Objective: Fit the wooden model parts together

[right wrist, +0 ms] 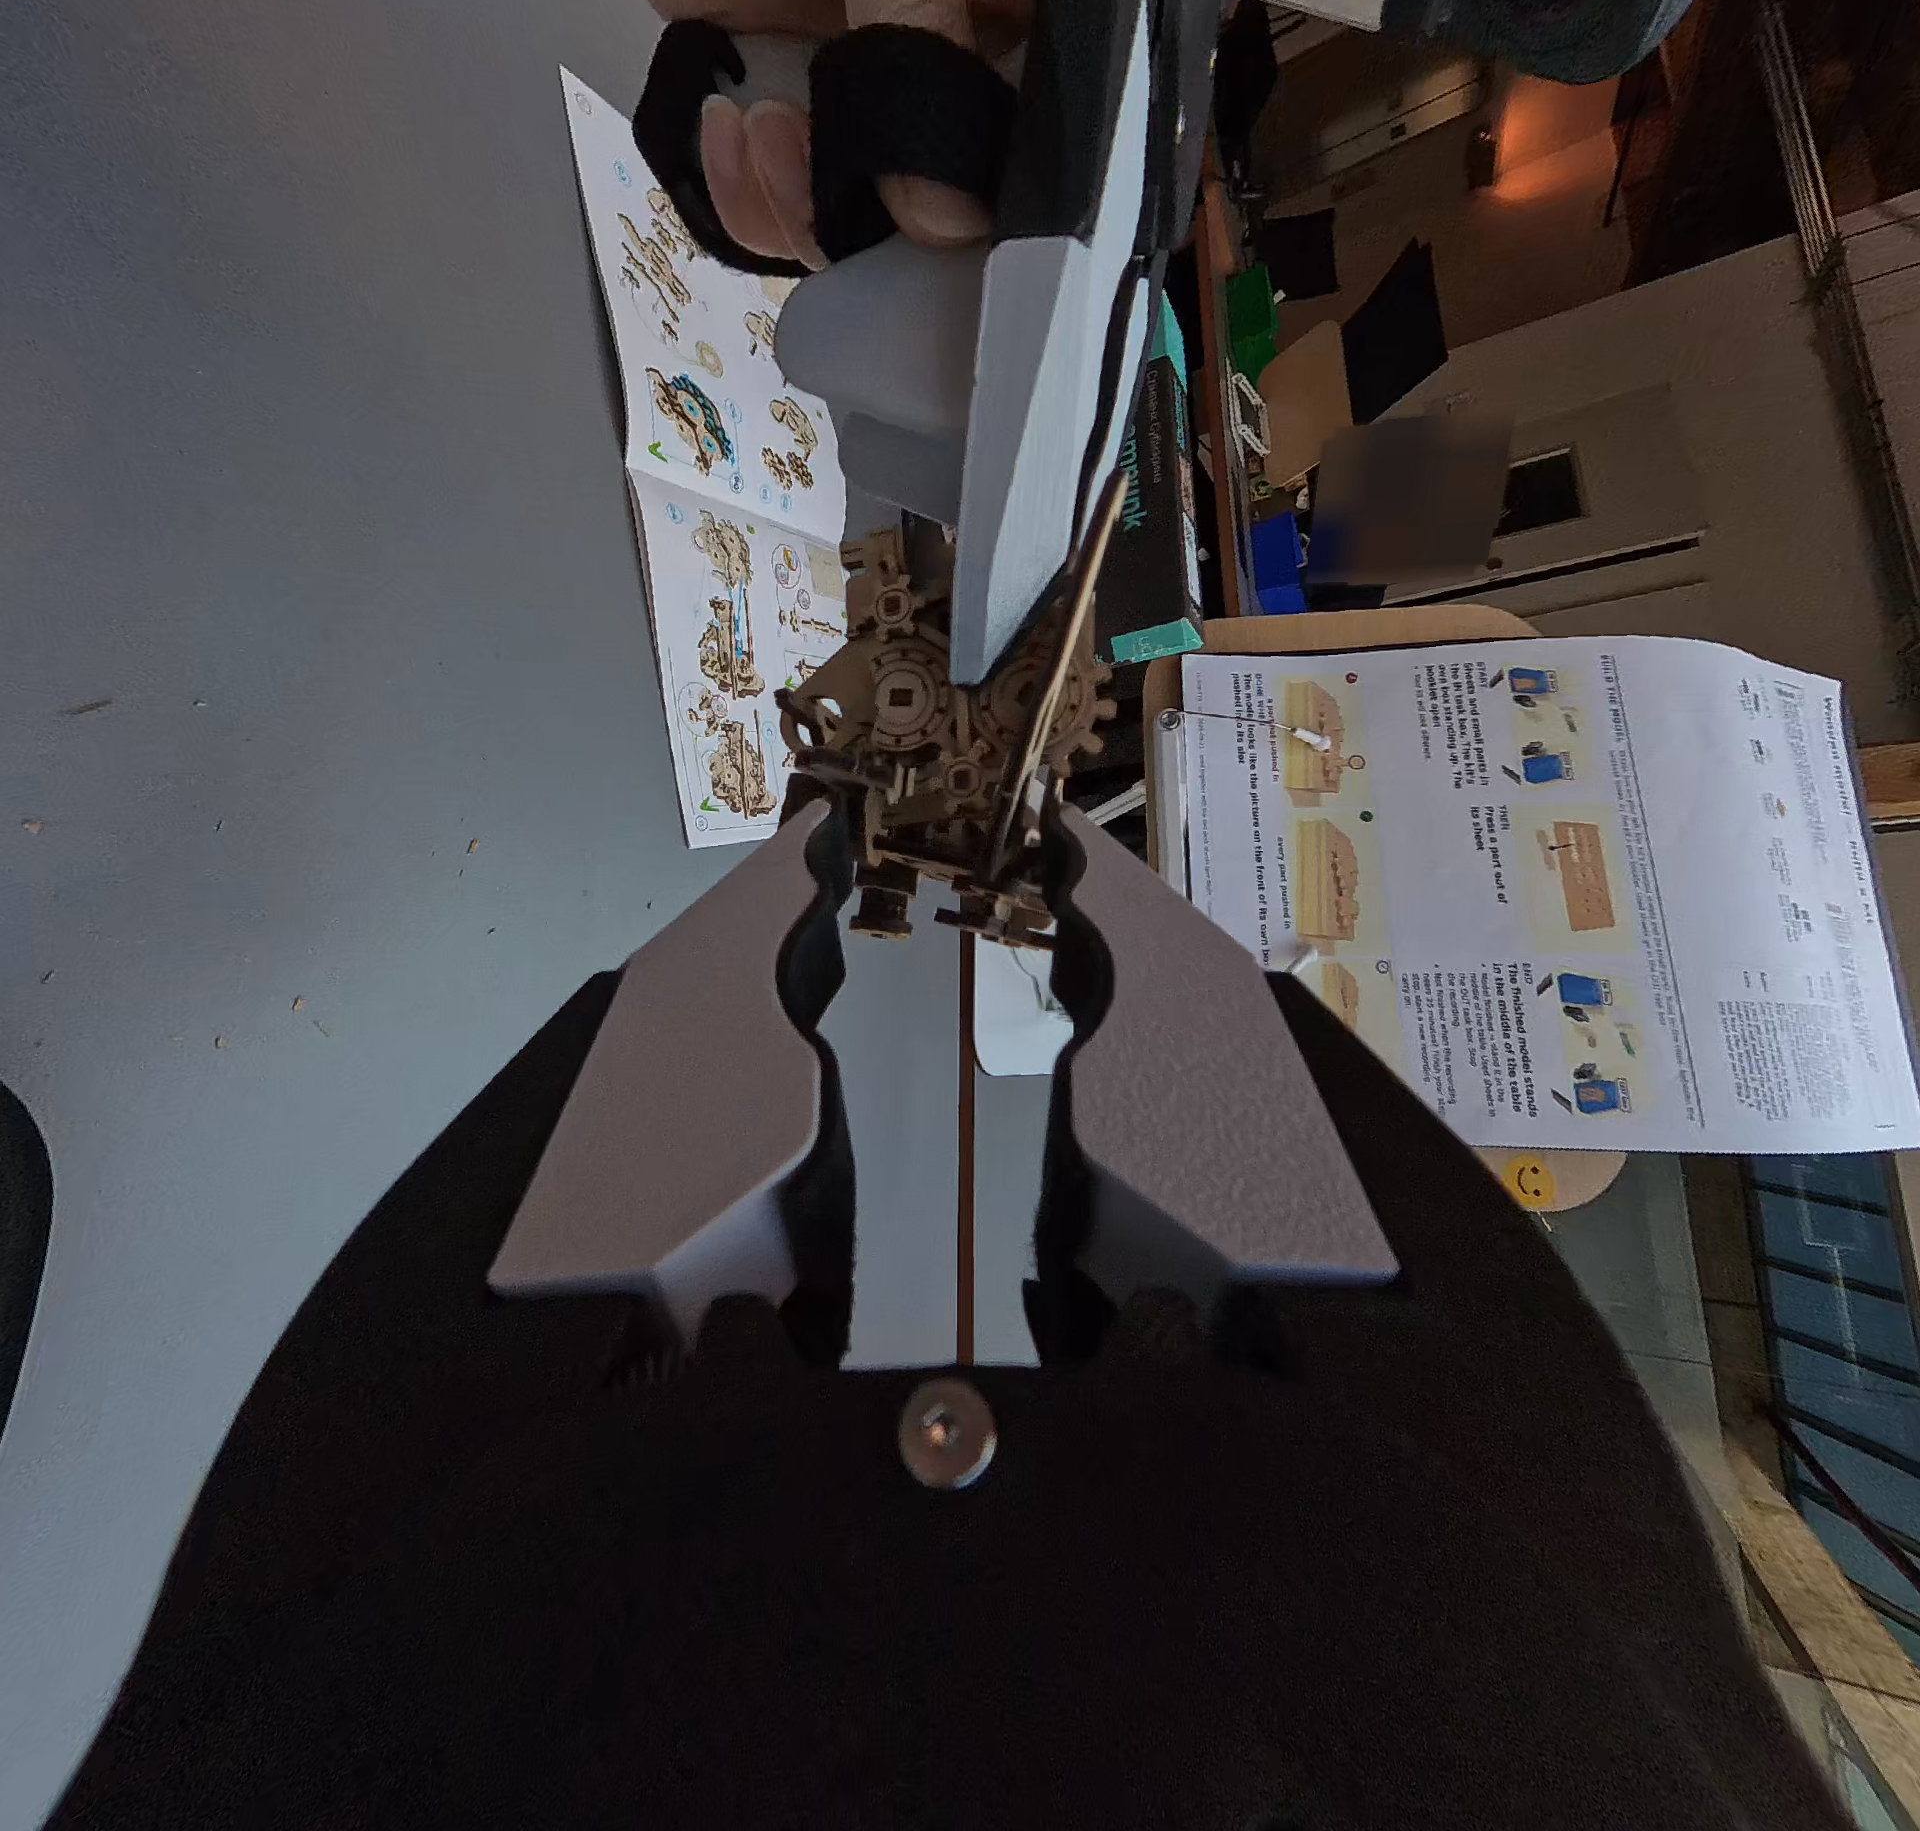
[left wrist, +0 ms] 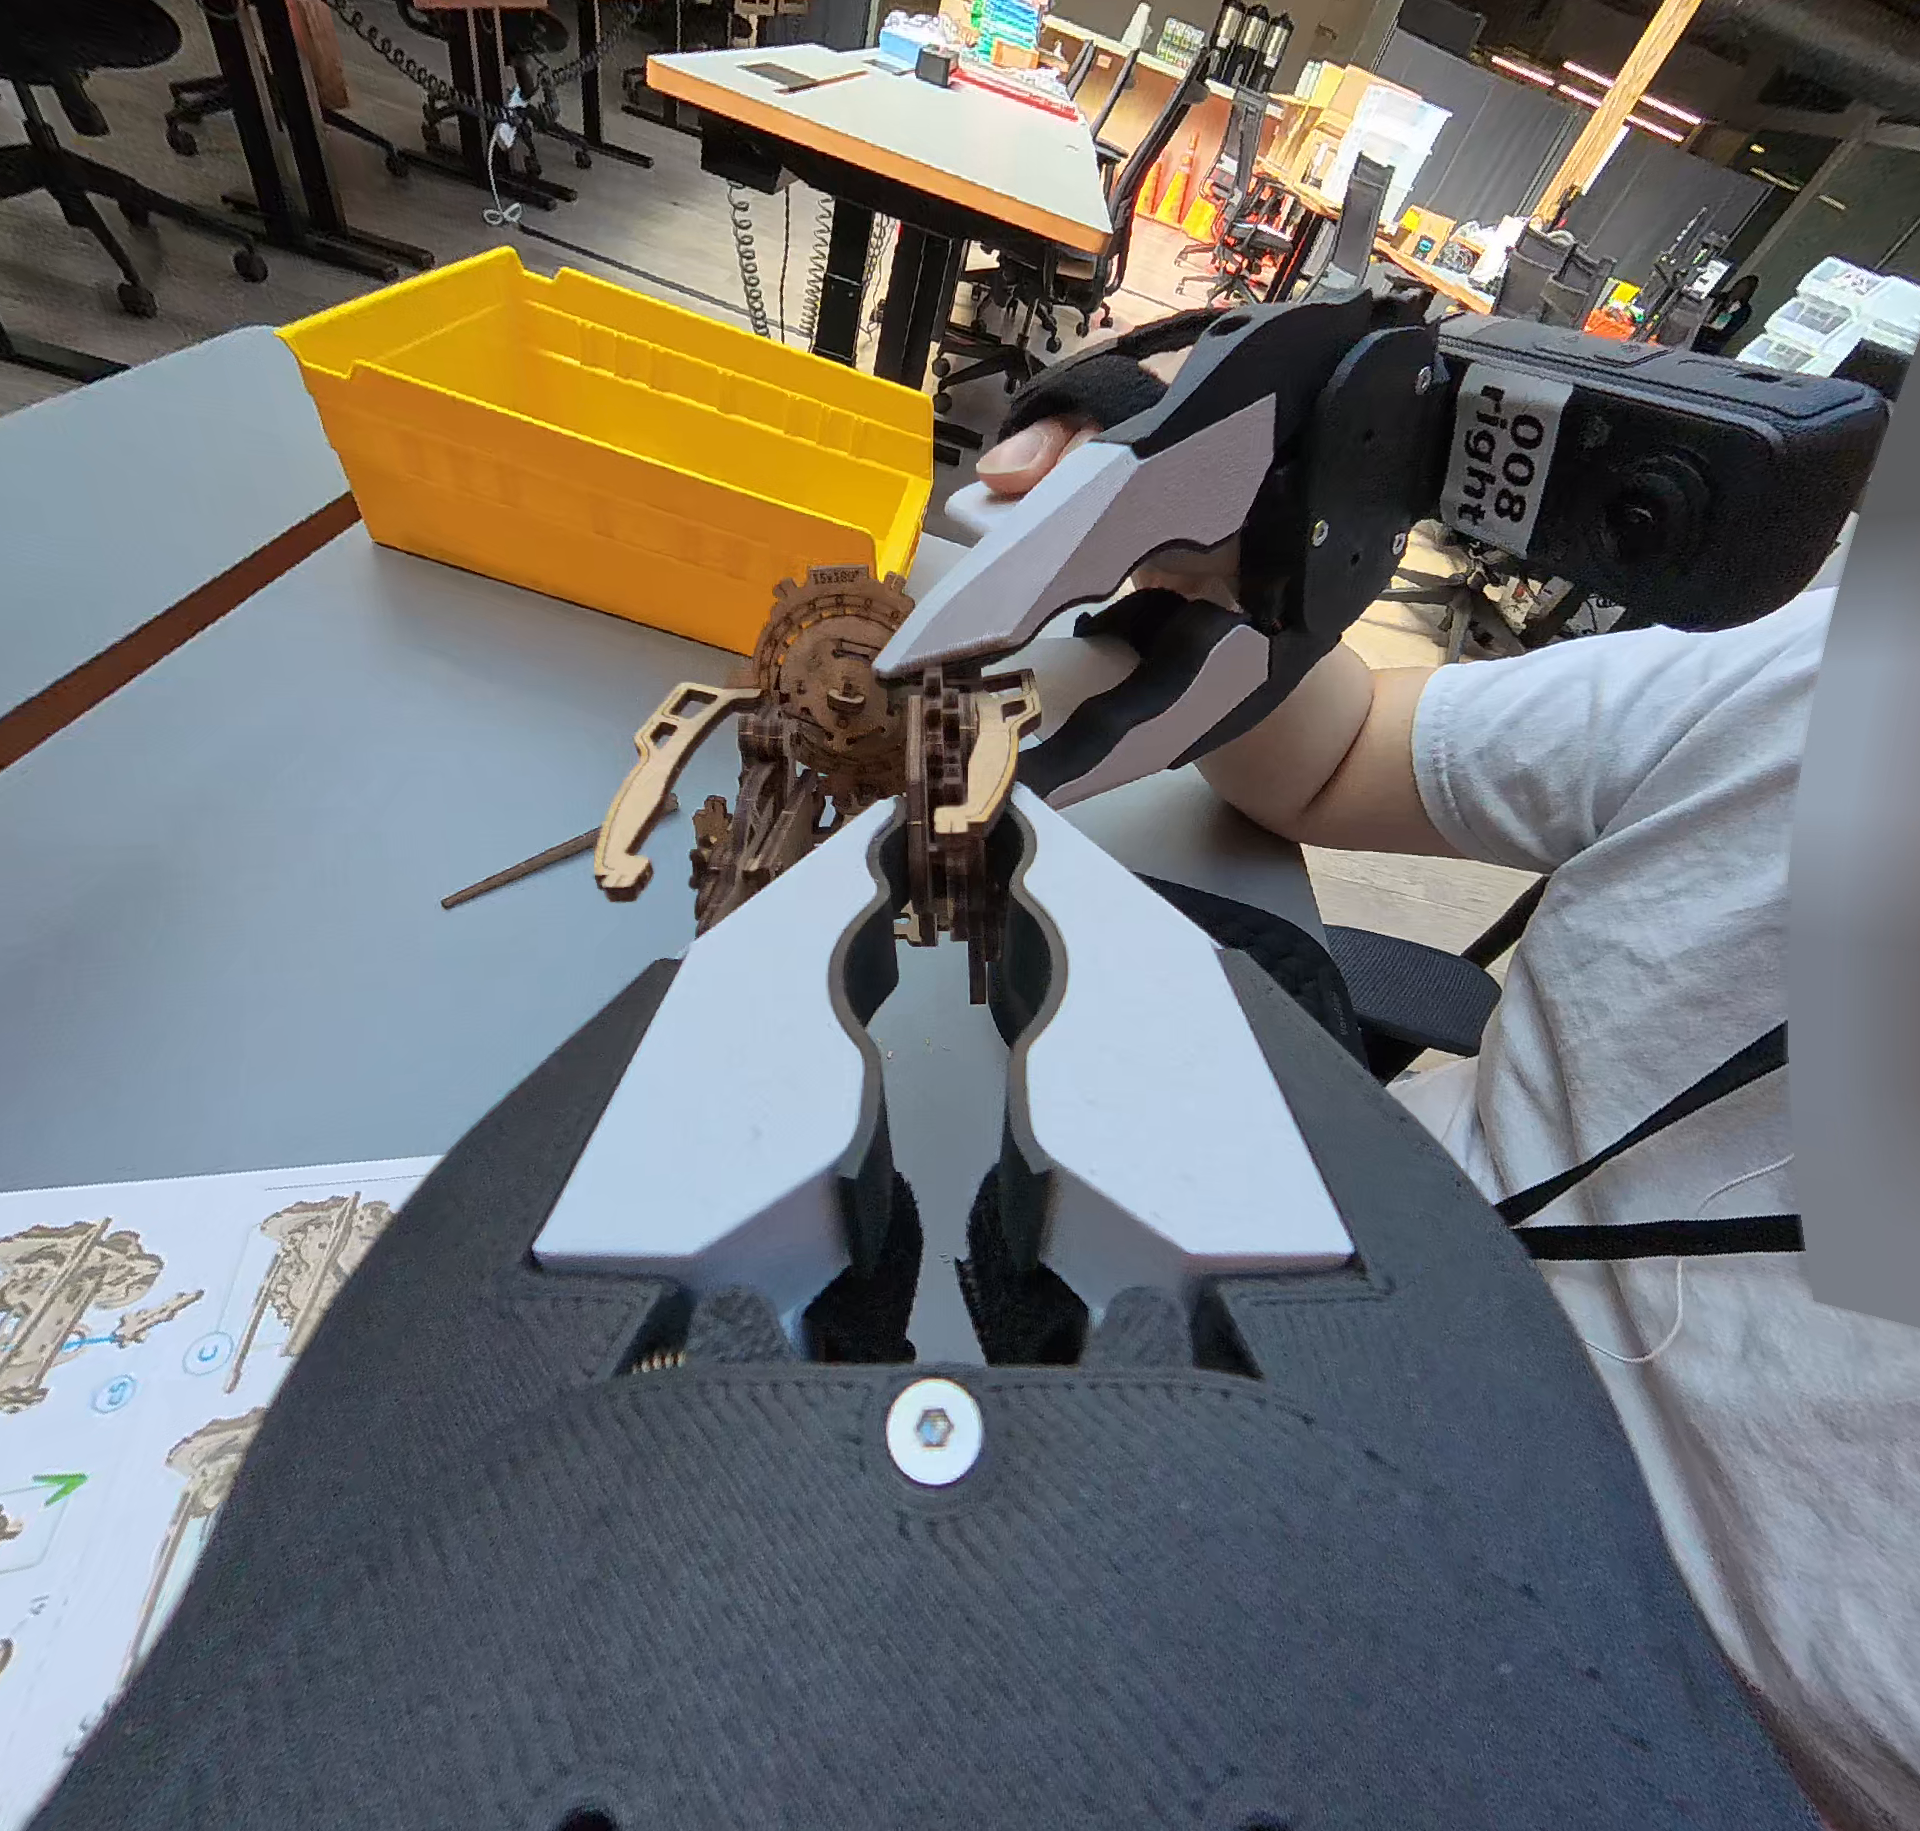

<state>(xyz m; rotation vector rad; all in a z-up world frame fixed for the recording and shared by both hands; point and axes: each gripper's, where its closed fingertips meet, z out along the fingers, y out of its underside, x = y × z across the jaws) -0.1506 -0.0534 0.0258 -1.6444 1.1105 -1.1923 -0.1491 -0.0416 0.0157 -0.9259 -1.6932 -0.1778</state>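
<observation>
Wooden model [left wrist: 831,742] held above the grey table [left wrist: 260,846], between both grippers, just in front of the yellow bin [left wrist: 582,441]. Built from thin laser-cut plywood: gears, a toothed disc, two pale curved arms [left wrist: 655,794] jutting out at the sides.

Left gripper [left wrist: 951,825]: jaws narrowed onto a stack of thin plates at the model's lower right side, fingertips touching wood on both faces. Judged gripping. Right gripper [right wrist: 940,846]: jaws partly closed around the model's underside pegs, wood pressed against the fingertips on both sides in the right wrist view. Judged holding the same model from the opposite side.

Judged very light, stiff along the flat of each plate, brittle across it. Slender arms, gear teeth and small pegs likely to snap under side load or twist. Press-fit joints apt to shift if squeezed off-axis. Bare wood against grey fingers: fair friction, little risk of slipping, so light pressure should suffice.

Best hold: across stacked plates or the thick hub, flat faces against fingers. Not on the curved arms or single teeth. Opposed pull between grippers to be avoided; push straight along the slot.

Loose thin stick [left wrist: 520,867] lying on the table left of the model, apparently not yet fitted. Instruction booklet [right wrist: 696,493] open beyond the model; printed sheet [right wrist: 1558,898] to the side.
</observation>
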